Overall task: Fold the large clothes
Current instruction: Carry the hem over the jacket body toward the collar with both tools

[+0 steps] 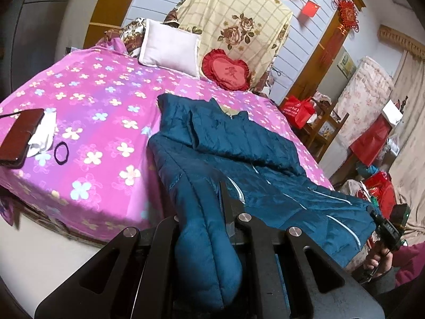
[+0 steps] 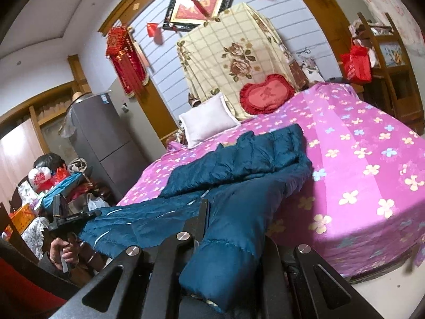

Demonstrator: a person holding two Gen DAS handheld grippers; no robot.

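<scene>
A teal quilted jacket (image 1: 247, 143) lies on a bed with a pink flowered sheet (image 1: 101, 101), its sleeves folded over the body and its hem hanging off the near edge. My left gripper (image 1: 209, 207) is shut on one hem corner, which bulges between its fingers. My right gripper (image 2: 223, 212) is shut on the other hem corner of the jacket (image 2: 239, 170). Each view shows the other gripper at the jacket's far hem corner: the right one in the left wrist view (image 1: 372, 211), the left one in the right wrist view (image 2: 97, 214).
A white pillow (image 1: 170, 47) and red heart cushion (image 1: 225, 71) sit at the head of the bed. A dark wallet (image 1: 21, 138), white cloth (image 1: 43, 135) and black hair tie (image 1: 61, 153) lie on the sheet. Red bags (image 1: 297, 111) and clutter stand beside the bed.
</scene>
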